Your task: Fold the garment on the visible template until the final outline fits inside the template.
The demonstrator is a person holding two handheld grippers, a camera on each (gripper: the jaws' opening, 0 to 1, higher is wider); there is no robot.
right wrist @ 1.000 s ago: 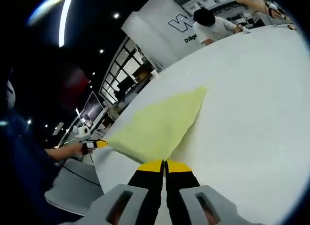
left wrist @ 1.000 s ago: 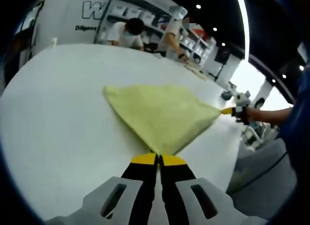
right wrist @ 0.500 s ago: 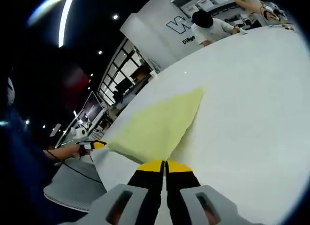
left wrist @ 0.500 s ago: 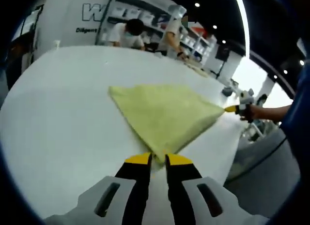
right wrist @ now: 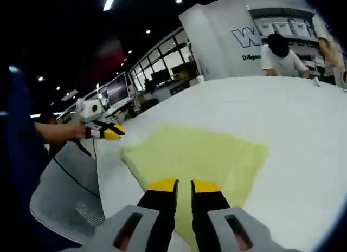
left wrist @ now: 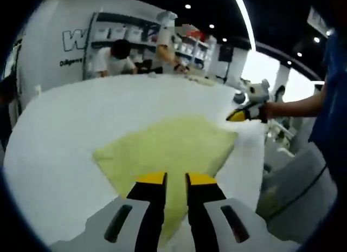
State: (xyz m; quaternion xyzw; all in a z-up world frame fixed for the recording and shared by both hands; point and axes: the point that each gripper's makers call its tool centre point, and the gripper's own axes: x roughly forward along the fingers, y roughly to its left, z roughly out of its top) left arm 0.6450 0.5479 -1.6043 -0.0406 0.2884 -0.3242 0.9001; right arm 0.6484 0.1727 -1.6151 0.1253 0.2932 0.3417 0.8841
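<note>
A yellow-green folded cloth [left wrist: 168,146] lies flat on the white table [left wrist: 59,122]. My left gripper [left wrist: 176,179] hovers over its near edge with a narrow gap between its yellow tips and nothing held. Beyond the cloth's right corner, near the table edge, a hand holds my right gripper [left wrist: 238,115]. In the right gripper view the same cloth [right wrist: 200,154] spreads in front of the right gripper [right wrist: 184,185], whose tips stand slightly apart and hold nothing. The left gripper [right wrist: 111,134] hangs off the cloth's left side, past the table's edge.
Two people [left wrist: 111,59] lean over the table's far end before shelves and a lettered wall. The table edge [left wrist: 255,170] drops to grey floor on the right. Monitors [right wrist: 116,89] stand beyond the table's left side. A blue sleeve [right wrist: 16,143] fills the left margin.
Both grippers have let go of the cloth corners, the right since half a second ago, and have drawn back and up. The cloth now lies slack on the table.
</note>
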